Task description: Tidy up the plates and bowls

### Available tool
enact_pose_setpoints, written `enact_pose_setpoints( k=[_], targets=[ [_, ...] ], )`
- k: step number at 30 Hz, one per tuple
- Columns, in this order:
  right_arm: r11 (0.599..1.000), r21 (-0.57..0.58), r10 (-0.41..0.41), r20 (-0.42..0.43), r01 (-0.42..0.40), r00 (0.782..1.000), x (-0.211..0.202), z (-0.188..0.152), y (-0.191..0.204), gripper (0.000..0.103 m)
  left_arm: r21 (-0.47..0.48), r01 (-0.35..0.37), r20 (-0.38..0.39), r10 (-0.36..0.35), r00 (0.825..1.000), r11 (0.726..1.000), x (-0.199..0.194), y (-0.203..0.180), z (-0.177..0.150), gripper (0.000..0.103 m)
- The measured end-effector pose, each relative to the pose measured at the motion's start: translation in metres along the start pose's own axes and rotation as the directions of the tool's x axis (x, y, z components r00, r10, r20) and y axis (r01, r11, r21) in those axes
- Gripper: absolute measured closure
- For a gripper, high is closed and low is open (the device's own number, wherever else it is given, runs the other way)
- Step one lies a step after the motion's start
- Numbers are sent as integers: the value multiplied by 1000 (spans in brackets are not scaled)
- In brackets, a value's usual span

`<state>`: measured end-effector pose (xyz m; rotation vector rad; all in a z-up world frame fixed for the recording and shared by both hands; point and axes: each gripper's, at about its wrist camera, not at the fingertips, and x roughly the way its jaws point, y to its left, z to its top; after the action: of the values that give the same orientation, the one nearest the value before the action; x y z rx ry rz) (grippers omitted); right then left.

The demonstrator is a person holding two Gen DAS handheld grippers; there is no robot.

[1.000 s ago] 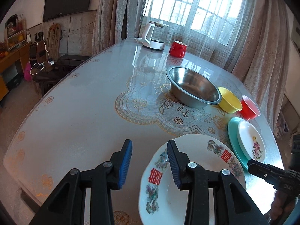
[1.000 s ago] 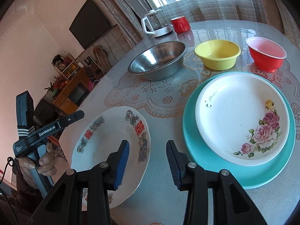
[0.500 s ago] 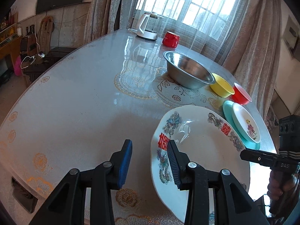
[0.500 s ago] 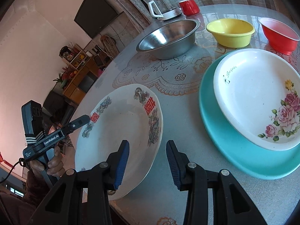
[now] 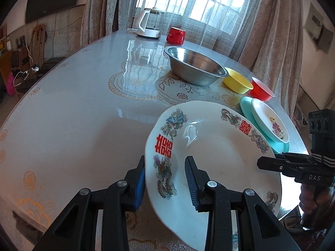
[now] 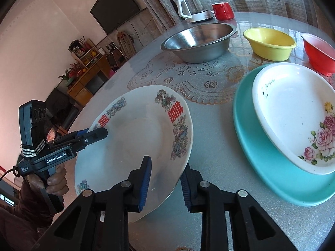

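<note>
Glossy plastic sheeting over lace covers the round table (image 5: 69, 113), and nearest of all a white plate with red characters (image 5: 213, 152) sits tilted, raised off the surface. The left gripper (image 5: 164, 179) straddles its left rim, one pad under and one over; the right gripper (image 6: 165, 179) straddles the opposite rim the same way. Both sets of tongs are spread, and whether the pads actually bite I cannot tell. Glazed ware like this is likely stiff, slick and breakable (the rim is the only sensible hold), so a firm pinch on both edges seems wise. Farther right a floral plate (image 6: 297, 123) rests on a teal plate (image 6: 272, 171). Beyond stand a steel bowl (image 5: 194, 65), yellow bowl (image 5: 237, 80) and red bowl (image 5: 261, 90).
</note>
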<state>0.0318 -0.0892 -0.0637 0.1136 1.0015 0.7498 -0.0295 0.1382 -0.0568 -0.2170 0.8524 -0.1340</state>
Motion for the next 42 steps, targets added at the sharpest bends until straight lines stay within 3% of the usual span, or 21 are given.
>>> enact_pose_setpoints(
  k=[7, 20, 29, 42],
  targets=[
    [996, -73, -53, -12, 52, 999, 7, -2, 10, 77, 40, -37, 13, 37, 999, 999, 3, -5, -2, 68],
    [985, -122, -116, 31, 119, 993, -5, -3, 16, 78, 31, -12, 16, 11, 1000, 999, 5, -9, 1, 69],
    [993, -46, -103, 61, 106, 993, -24, -4, 0, 78, 59, 31, 22, -32, 999, 998, 9, -26, 10, 69],
    [987, 31, -161, 130, 158, 978, -57, -8, -21, 78, 132, 97, 24, -101, 995, 986, 22, -62, 31, 69]
  ],
)
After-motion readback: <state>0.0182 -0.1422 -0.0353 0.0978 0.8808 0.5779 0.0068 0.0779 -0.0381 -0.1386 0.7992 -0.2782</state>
